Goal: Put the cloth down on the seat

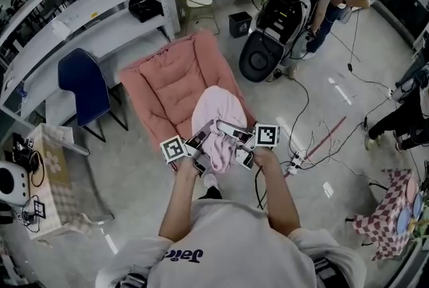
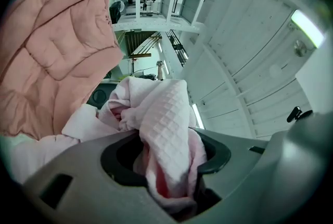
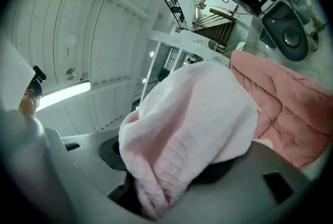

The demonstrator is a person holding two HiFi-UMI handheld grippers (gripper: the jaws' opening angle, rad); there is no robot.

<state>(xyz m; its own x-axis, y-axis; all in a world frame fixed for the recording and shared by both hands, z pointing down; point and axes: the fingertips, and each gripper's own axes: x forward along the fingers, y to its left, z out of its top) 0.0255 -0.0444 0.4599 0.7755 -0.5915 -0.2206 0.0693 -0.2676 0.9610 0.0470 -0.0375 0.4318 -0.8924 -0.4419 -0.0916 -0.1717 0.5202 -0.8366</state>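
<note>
A pale pink waffle cloth hangs bunched between my two grippers, over the front edge of a pink padded seat. My left gripper is shut on one end of it; in the left gripper view the cloth fills the slot between the jaws of that gripper, with the seat behind. My right gripper is shut on the other end; in the right gripper view the cloth bulges over the right gripper, and the seat lies at the right.
A blue chair and white shelving stand left of the seat. A black and white scooter, a black bin and people stand behind it. Cables trail on the floor at the right. A small table is near left.
</note>
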